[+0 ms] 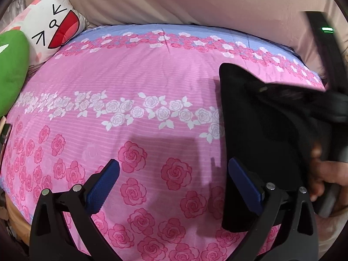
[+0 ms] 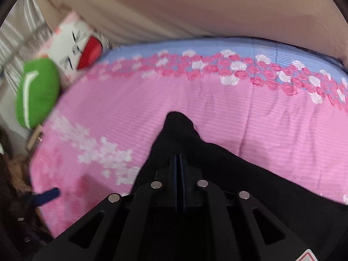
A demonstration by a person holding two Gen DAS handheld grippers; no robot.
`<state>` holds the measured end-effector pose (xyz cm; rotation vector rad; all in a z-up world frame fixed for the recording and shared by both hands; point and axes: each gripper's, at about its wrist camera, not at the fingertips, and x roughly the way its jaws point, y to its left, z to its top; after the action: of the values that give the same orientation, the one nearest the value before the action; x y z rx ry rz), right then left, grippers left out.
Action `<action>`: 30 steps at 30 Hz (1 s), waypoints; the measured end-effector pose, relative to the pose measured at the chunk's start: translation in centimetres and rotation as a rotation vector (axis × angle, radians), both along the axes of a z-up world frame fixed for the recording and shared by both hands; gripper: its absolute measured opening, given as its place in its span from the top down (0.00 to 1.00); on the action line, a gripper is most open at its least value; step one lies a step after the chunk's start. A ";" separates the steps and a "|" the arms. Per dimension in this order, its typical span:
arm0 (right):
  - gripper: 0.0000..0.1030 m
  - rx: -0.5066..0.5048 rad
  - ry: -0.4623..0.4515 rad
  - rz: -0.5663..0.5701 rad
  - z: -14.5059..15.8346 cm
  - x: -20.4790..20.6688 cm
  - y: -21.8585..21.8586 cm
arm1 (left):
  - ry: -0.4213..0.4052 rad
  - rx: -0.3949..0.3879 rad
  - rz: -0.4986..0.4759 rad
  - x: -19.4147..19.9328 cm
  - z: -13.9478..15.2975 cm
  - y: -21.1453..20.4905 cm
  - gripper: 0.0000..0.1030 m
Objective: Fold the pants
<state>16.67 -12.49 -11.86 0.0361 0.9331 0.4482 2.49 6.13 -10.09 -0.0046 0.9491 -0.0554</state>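
Right gripper [image 2: 178, 163] is clamped on the black pants [image 1: 261, 130], lifting them off the pink bedsheet [image 1: 130, 76]. Left gripper [image 1: 174, 178] hangs wide open, empty. Folding's barely begun, I'd say.

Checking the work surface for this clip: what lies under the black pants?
The pink rose-print bedsheet lies beneath the black pants, which the right gripper holds pinched. The pants cover whatever sits directly below them; the left gripper is open over bare sheet.

The pants [image 1: 271, 143] are black. The bed [image 1: 134, 82] cover is pink with pink and white roses, blue at its far edge. One pillow [image 1: 10, 71] is green.
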 end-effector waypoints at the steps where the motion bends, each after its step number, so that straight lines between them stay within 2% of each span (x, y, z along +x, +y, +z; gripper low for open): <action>1: 0.94 -0.020 0.008 0.007 -0.8 0.7 0.9 | -0.002 0.009 0.002 0.1 0.0 -0.2 0.05; 3: 0.95 -0.012 0.012 0.017 -0.8 1.9 2.0 | -0.008 0.028 0.006 0.1 -0.1 -0.4 0.05; 8: 0.95 -0.067 -0.007 0.062 -0.7 2.6 4.6 | -0.009 0.046 0.018 -0.1 -0.2 -0.6 0.05; 9: 0.94 -0.064 -0.020 0.063 -0.3 2.3 4.6 | -0.006 0.047 0.018 -0.1 -0.1 -0.6 0.05; 10: 0.93 -0.021 -0.034 0.062 0.5 1.4 3.9 | -0.009 0.050 0.017 -0.3 -0.1 -0.5 0.05; 12: 0.93 0.096 -0.061 0.047 2.6 -1.1 1.7 | -0.016 0.058 0.020 -0.6 0.1 -0.2 0.05; 14: 0.87 0.098 -0.116 0.000 3.6 -4.0 -1.2 | -0.018 0.052 0.021 -0.7 0.4 0.1 0.05; 15: 0.79 0.074 -0.131 -0.028 3.7 -5.4 -2.8 | -0.018 0.044 0.020 -0.8 0.5 0.3 0.05; 18: 0.58 0.070 -0.152 -0.235 3.4 -10.0 -11.0 | -0.027 0.011 -0.003 -0.8 1.2 -0.1 0.04; 21: 0.44 0.054 -0.151 -0.439 3.2 -13.1 -18.0 | -0.035 0.003 -0.041 -0.9 1.4 -1.8 0.04; 23: 0.43 0.095 -0.116 -0.476 2.6 -13.6 -21.0 | -0.025 0.005 -0.072 -0.8 1.1 -3.4 0.04; 25: 0.37 0.115 -0.093 -0.455 2.1 -12.9 -21.7 | -0.018 0.008 -0.097 -0.9 0.8 -5.1 0.04; 26: 0.36 0.120 -0.087 -0.437 1.8 -12.1 -21.6 | -0.020 0.013 -0.105 -1.0 0.8 -5.7 0.04; 28: 0.37 0.063 -0.065 -0.400 0.7 -9.9 -20.7 | -0.028 0.046 -0.111 -1.2 0.6 -6.9 0.04; 29: 0.42 0.034 -0.052 -0.394 0.2 -9.1 -20.2 | -0.027 0.057 -0.113 -1.3 0.5 -7.3 0.04; 30: 0.57 0.017 -0.043 -0.390 0.0 -8.4 -19.6 | -0.023 0.066 -0.112 -1.3 0.4 -7.6 0.04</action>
<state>8.31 -32.14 -11.85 0.2194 0.8552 0.0955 1.21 -1.46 -9.72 0.1096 0.9273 -0.1270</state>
